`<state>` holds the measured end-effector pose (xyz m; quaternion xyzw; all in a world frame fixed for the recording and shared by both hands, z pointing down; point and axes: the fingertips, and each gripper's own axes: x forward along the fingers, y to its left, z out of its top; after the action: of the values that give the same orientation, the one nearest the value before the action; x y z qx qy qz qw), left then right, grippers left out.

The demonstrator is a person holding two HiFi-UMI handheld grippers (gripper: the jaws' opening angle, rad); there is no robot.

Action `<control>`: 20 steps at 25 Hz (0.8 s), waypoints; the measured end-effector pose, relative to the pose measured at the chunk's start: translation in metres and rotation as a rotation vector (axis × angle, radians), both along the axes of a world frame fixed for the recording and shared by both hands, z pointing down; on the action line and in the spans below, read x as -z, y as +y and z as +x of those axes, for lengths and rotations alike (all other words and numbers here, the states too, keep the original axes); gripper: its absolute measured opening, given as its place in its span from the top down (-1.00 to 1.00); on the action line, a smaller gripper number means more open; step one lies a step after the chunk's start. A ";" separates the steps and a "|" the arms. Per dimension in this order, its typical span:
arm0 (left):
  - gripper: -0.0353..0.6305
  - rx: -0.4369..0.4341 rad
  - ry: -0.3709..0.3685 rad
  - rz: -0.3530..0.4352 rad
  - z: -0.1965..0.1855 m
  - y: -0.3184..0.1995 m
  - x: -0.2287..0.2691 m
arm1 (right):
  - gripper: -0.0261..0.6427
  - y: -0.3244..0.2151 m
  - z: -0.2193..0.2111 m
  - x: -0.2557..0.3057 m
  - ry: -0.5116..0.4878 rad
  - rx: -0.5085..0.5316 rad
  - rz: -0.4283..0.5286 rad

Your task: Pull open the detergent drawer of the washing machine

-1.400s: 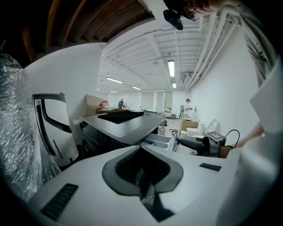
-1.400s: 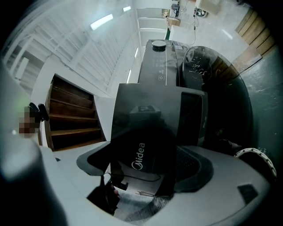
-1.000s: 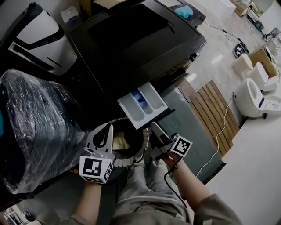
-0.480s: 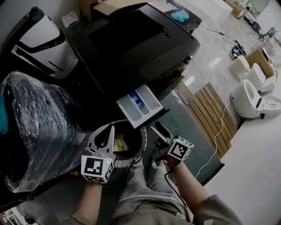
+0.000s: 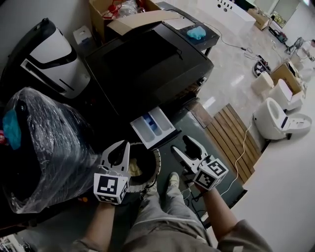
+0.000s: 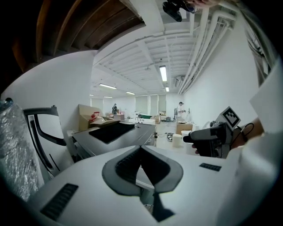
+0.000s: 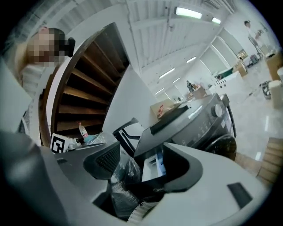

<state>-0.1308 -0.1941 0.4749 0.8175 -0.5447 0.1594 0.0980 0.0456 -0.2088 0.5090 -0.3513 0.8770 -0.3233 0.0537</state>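
Right now the biggest thing in front of you is the dark washing machine [image 5: 147, 64], its flat top filling the middle of the head view. Beside its left edge stands a large bundle wrapped in clear plastic [image 5: 49, 147]; a teal piece [image 5: 11, 129] shows through the wrap at the bundle's left edge. Past the bundle is a white and black appliance [image 5: 49, 54]. At the machine's far edge sits an open cardboard box [image 5: 129, 20] with something red [image 5: 114, 7] in it, though you cannot tell what it is. A blue cloth [image 5: 196, 32] lies on a dark top just beyond the machine's far right corner.

Near your feet a round container with a ribbed rim [image 5: 156, 170] holds a pale yellow thing [image 5: 134, 170] that is too dim to name.

The detergent drawer [image 5: 152, 127] is pulled out of the machine's front, near the left end of that front edge. It shows long pale compartments side by side, and a blue piece [image 5: 151, 123] sits in the middle one.

Your left gripper [image 5: 120, 146] hovers over the round container's left rim with its jaws together and nothing between them. Your right gripper [image 5: 181, 144] hangs just beside the drawer's right corner, apart from it. Its jaws stand apart and are closing, with nothing between them.
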 end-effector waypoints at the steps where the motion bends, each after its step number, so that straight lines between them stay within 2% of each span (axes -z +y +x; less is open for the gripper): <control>1: 0.85 -0.001 -0.002 0.006 0.002 0.000 0.006 | 0.02 -0.001 0.003 0.012 0.015 -0.006 0.031; 3: 0.85 -0.002 -0.005 0.019 0.006 -0.001 0.017 | 0.16 -0.004 0.008 0.038 0.032 -0.018 0.093; 7: 0.85 -0.004 0.001 0.041 0.015 -0.002 0.045 | 0.41 -0.007 0.016 0.087 0.127 -0.019 0.230; 11: 0.85 -0.013 0.012 0.061 0.023 -0.001 0.078 | 0.57 -0.003 0.021 0.132 0.185 -0.013 0.334; 15: 0.85 -0.029 -0.006 0.109 0.031 0.002 0.106 | 0.65 0.003 0.030 0.167 0.261 -0.021 0.421; 20: 0.85 -0.051 -0.014 0.172 0.038 0.010 0.145 | 0.74 0.014 0.038 0.217 0.309 -0.050 0.510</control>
<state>-0.0928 -0.1845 0.3299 0.8353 -0.5361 0.1202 0.0197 0.0832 -0.1948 0.2924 -0.3930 0.9188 -0.0337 0.0141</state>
